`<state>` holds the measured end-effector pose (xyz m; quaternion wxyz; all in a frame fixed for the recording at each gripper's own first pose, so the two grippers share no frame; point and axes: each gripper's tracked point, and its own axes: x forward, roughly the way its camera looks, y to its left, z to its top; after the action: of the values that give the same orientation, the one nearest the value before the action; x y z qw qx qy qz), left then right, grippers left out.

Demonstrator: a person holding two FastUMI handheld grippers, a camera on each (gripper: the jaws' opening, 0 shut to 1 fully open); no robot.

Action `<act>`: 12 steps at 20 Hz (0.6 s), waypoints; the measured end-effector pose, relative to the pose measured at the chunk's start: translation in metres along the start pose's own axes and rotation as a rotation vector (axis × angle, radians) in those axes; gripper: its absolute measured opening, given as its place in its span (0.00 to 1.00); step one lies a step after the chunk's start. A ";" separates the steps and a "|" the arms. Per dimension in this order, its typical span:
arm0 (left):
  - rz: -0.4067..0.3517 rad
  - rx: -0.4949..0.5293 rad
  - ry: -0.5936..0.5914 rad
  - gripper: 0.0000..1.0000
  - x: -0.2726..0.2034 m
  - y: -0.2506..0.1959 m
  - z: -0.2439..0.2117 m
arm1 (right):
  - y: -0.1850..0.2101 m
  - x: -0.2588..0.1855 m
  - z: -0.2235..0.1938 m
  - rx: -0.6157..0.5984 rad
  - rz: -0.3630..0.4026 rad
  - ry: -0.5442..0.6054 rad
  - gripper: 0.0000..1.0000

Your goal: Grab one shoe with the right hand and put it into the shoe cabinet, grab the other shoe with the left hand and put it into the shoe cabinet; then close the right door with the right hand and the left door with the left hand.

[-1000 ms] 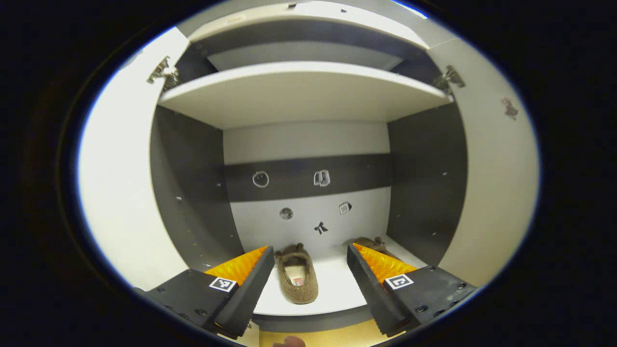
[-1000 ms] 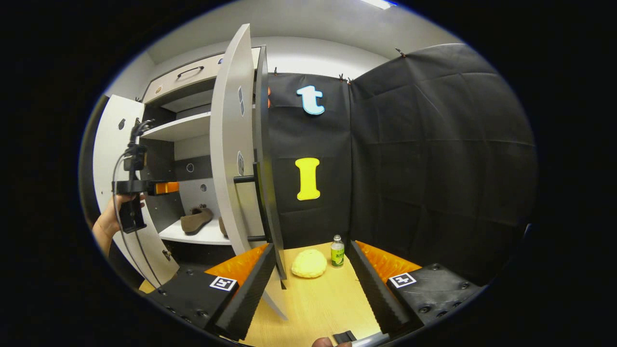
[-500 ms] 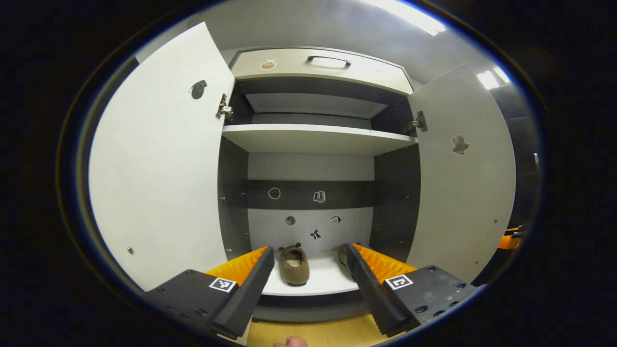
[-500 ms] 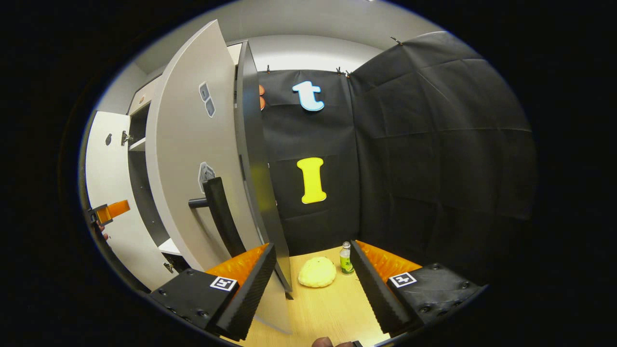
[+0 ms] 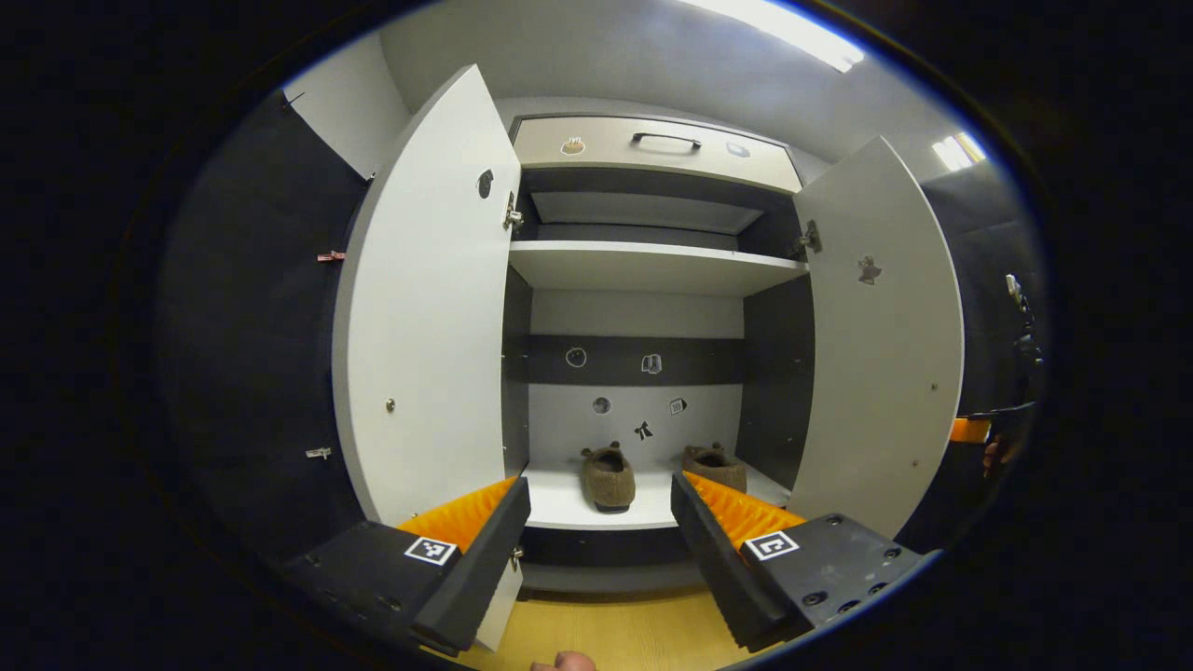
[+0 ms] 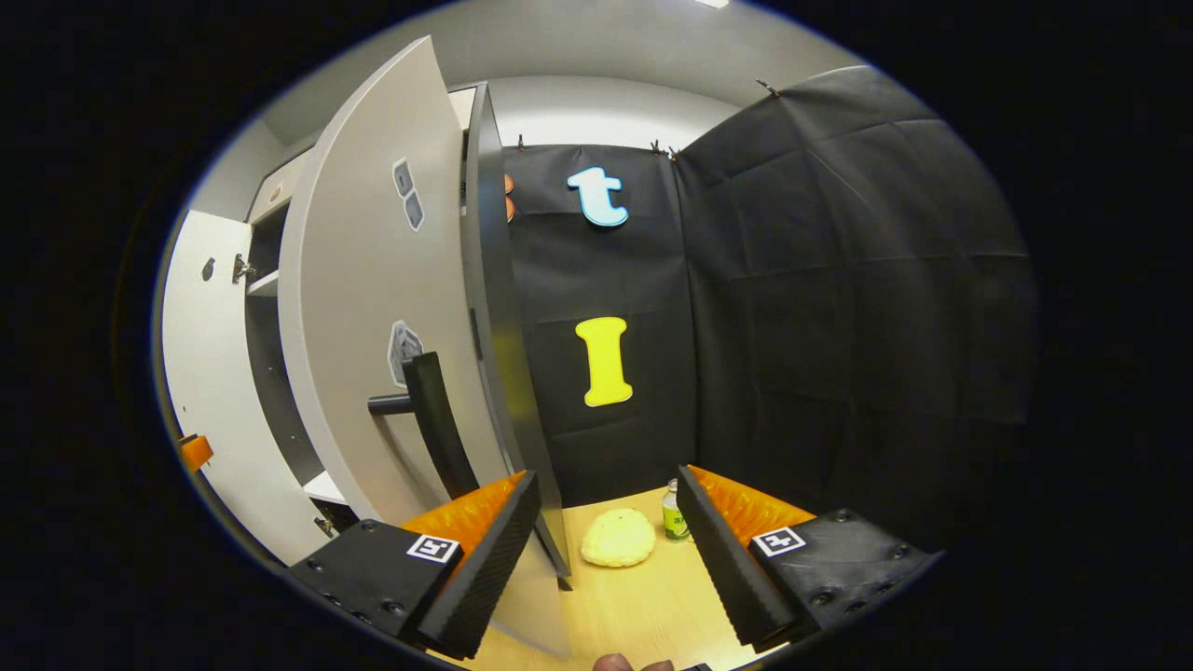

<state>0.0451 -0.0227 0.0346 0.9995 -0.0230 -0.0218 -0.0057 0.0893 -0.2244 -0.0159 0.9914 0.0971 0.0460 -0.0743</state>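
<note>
Two brown fuzzy shoes stand on the cabinet's bottom shelf (image 5: 569, 501): one shoe (image 5: 609, 476) near the middle, the other shoe (image 5: 714, 465) to its right. Both cabinet doors stand open, the left door (image 5: 424, 308) and the right door (image 5: 881, 335). My left gripper (image 5: 596, 522) is open and empty, held back in front of the cabinet. My right gripper (image 6: 606, 517) is open and empty beside the outer face of the right door (image 6: 368, 308), just right of its dark bar handle (image 6: 433, 424). The right gripper (image 5: 974, 429) also appears at the far right of the left gripper view.
An upper shelf (image 5: 652, 266) and a drawer with a handle (image 5: 652, 149) sit above the shoes. On the wooden floor (image 6: 634, 606) by the cloth wall lie a yellow round object (image 6: 617, 550) and a small green bottle (image 6: 673, 520).
My left gripper has drawn back out of the cabinet, so both doors and the drawer now show. The right gripper has come round to the right door's outer face.
</note>
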 end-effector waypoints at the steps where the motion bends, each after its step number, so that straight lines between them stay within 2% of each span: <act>1: -0.010 0.000 0.001 0.96 -0.004 0.002 -0.001 | 0.001 -0.001 0.000 -0.008 -0.009 0.000 0.98; 6: -0.004 0.011 -0.008 0.96 -0.022 0.025 0.002 | 0.020 -0.011 -0.005 0.015 -0.025 -0.003 1.00; 12: 0.013 0.030 -0.025 0.96 -0.041 0.048 0.008 | 0.074 -0.020 -0.016 0.024 0.046 0.007 0.98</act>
<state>0.0045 0.0264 0.0384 0.9994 -0.0083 -0.0343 0.0015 0.0804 -0.1463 -0.0161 0.9915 0.1101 0.0466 -0.0517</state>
